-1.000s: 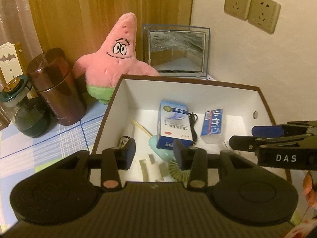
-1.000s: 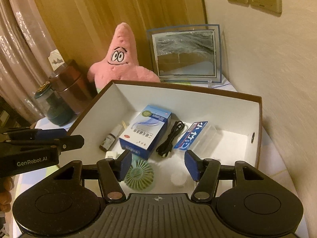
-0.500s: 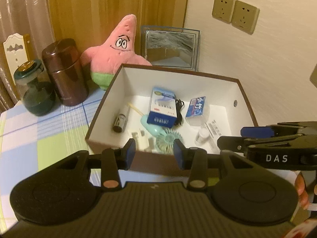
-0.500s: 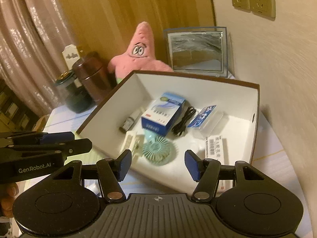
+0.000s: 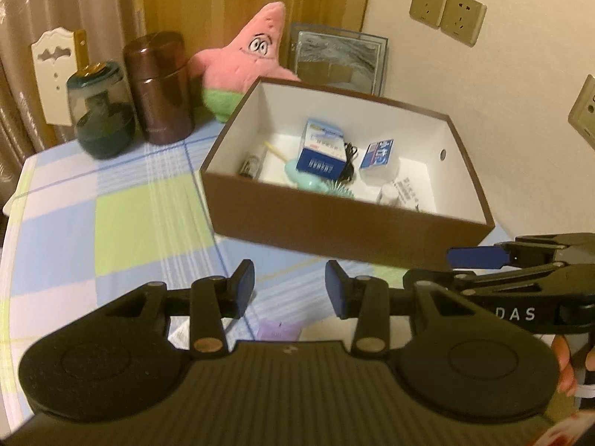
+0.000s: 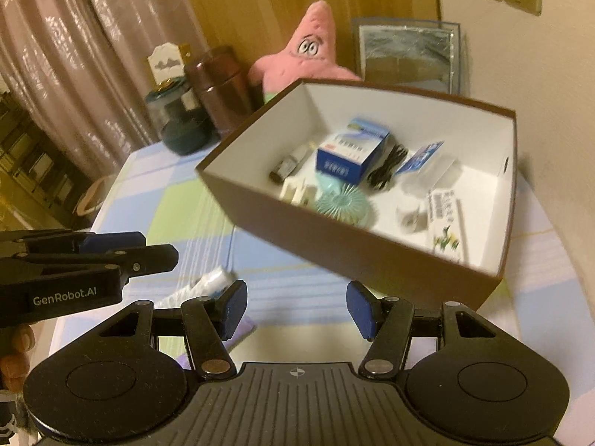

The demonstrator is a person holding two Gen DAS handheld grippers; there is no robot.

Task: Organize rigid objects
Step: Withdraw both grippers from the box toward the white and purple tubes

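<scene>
The left gripper (image 5: 289, 290) hangs over the checked tablecloth (image 5: 130, 223) with its jaws apart and nothing between them. Just under its fingers lie a small purple packet (image 5: 278, 329) and a white wrapper (image 5: 181, 334). The right gripper (image 6: 295, 308) is beside it, jaws wider apart and likewise empty; a white crinkled packet (image 6: 208, 284) lies just off its left finger.

Ahead of both tools stands the brown box (image 5: 334, 223), white inside, apart from either gripper. In it lie a blue-and-white carton (image 6: 349, 152), a black cable (image 6: 386, 169), a mint hand fan (image 6: 342, 202), a small dark bottle (image 6: 286, 165), a blue-labelled clear case (image 6: 427, 160), a small white jar (image 6: 411, 213) and a flat printed pack (image 6: 444, 219).

Beyond the box, ahead and to the left, are a pink star plush (image 5: 245, 59), a brown canister (image 5: 160, 85) and a dark green jar (image 5: 100, 111). A framed picture (image 5: 338, 59) leans on the wall behind.
</scene>
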